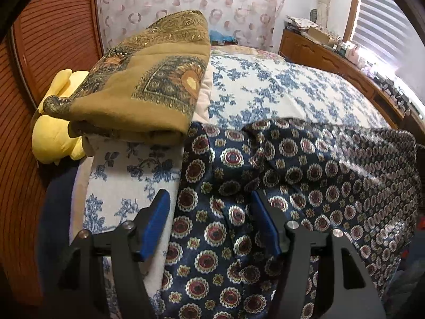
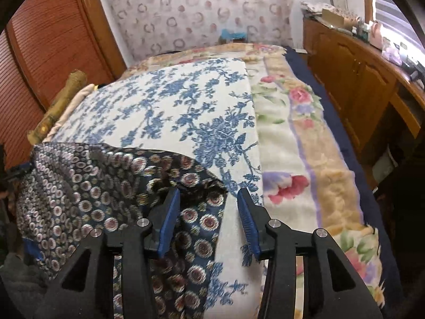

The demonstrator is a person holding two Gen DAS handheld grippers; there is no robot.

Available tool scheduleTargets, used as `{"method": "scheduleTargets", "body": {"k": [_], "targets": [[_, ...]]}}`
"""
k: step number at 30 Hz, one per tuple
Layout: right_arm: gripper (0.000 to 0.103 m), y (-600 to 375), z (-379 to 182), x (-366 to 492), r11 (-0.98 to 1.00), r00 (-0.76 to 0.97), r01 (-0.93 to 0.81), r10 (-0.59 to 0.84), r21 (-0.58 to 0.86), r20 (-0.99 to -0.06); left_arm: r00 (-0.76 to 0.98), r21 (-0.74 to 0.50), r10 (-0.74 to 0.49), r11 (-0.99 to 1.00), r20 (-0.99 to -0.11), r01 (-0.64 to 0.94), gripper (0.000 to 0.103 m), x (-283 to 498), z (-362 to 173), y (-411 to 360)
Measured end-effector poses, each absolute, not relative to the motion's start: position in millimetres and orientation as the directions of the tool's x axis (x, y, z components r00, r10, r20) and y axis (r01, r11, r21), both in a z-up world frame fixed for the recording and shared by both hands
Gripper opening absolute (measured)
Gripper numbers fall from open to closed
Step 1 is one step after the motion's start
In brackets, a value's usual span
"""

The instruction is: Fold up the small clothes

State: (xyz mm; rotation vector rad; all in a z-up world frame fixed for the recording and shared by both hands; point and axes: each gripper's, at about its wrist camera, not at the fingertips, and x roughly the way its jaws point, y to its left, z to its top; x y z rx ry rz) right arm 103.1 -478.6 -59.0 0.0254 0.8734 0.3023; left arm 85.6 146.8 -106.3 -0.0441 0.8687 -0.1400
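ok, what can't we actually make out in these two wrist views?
- Navy patterned cloth: its near edge runs under the left gripper and off the bottom in the left wrist view; its right part is motion-blurred.
- Yellow plush: mostly hidden by the folded tan cloth.
- Dresser clutter: too small, glare-washed.

bed (image 2: 300, 61) | on it: floral blanket (image 2: 289, 143), blue-flowered cloth (image 2: 170, 106), navy medallion garment (image 1: 239, 212), folded tan blanket (image 1: 148, 90)

I'm working in a home bedroom: bed (image 2: 186, 101) under floral blankets, louvred wooden wardrobe doors (image 2: 53, 40), cluttered wooden dresser (image 2: 358, 74), window blind (image 1: 382, 26).
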Motion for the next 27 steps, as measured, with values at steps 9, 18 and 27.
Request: {"method": "scheduleTargets", "body": {"k": [9, 18, 27], "targets": [[0.066, -485, -24, 97, 0.946, 0.688, -0.249, 0.322, 0.205, -0.650, 0.691, -0.133, -0.168, 0.986, -0.703, 0.105, 0.063, 98, -84, 152], [0.067, -449, -44, 119, 0.944, 0.628, -0.303, 0.302, 0.131, -0.717, 0.706, -0.204, -0.200, 0.976, -0.680, 0.081, 0.063, 113, -81, 162], [0.067, -460, -72, 129, 0.955, 0.579, -0.260, 0.274, 0.144, -0.768, 0.666, -0.154, -0.152, 0.987, -0.730, 0.056, 0.063, 127, -95, 158]]}}
